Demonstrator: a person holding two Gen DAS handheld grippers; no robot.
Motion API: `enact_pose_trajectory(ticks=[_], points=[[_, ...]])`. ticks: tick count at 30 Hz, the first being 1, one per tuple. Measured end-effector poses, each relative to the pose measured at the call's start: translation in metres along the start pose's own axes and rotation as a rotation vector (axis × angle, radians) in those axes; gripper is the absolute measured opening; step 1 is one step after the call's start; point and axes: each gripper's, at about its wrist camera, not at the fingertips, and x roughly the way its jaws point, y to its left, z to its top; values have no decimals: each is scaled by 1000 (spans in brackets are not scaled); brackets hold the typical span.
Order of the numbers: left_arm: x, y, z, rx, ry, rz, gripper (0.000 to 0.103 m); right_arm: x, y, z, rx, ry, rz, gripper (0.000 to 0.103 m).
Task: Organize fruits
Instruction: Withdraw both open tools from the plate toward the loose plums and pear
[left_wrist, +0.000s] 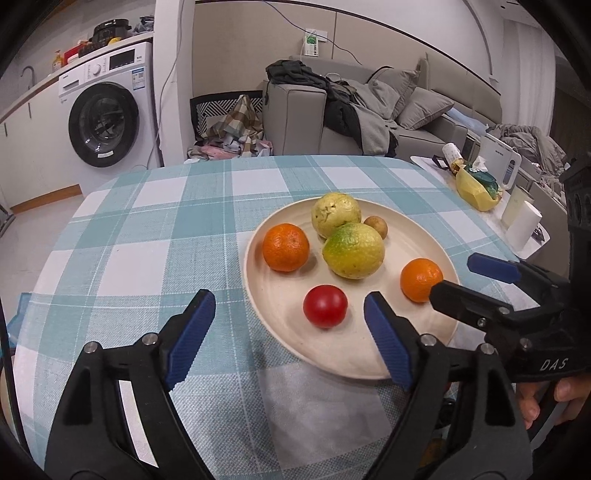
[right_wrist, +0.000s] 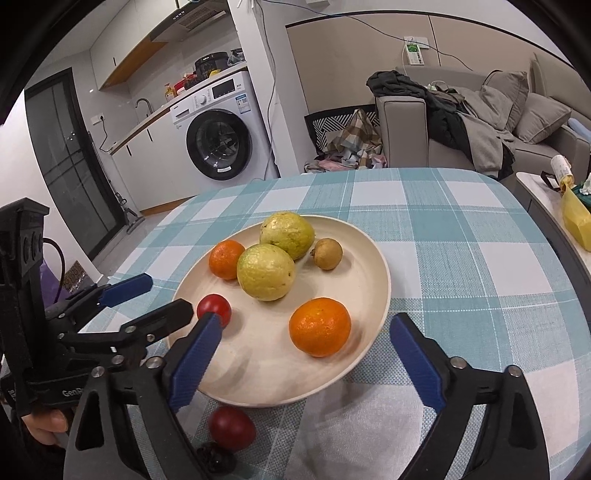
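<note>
A cream plate (left_wrist: 255, 280) on the checked tablecloth holds two yellow-green fruits (left_wrist: 352, 250), two oranges, a small brown fruit (left_wrist: 376, 227) and a red tomato (left_wrist: 325, 306). My left gripper (left_wrist: 290, 317) stands open over the plate's near rim; the tomato lies free just beyond its blue pads (left_wrist: 388, 341). The right gripper (right_wrist: 306, 324) is open too, wide around the near orange (right_wrist: 319, 326), which rests on the plate (right_wrist: 266, 365) untouched. In the right wrist view the left gripper (right_wrist: 169, 294) reaches in beside the tomato (right_wrist: 214, 308).
A second red fruit (right_wrist: 232, 428) and a small dark thing (right_wrist: 216, 458) lie on the cloth before the plate. A side table with a yellow bag (left_wrist: 474, 188) and white cups (left_wrist: 522, 225) stands at the right. Washing machine (left_wrist: 105, 122) and sofa (left_wrist: 295, 118) lie beyond the table.
</note>
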Motion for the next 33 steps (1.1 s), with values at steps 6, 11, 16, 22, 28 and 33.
enact_pose_trajectory(ticks=[6, 11, 16, 22, 28, 33], points=[[-17, 6, -3, -18, -24, 4, 84, -5, 0, -2, -14, -3, -1, 103], [-24, 8, -6, -20, -29, 4, 88, -9, 1, -4, -23, -7, -3, 103], [-31, 6, -13, -5, -22, 9, 91, -11, 3, -5, -38, 0, -6, 103], [-46, 1, -22, 20, -23, -4, 95, -17, 8, -7, -61, -1, -7, 103], [-63, -7, -28, 39, -42, -8, 100, -27, 12, -11, -87, 6, -22, 103], [-72, -8, -33, 42, -46, -12, 102, -33, 13, -17, -103, 18, -39, 103]])
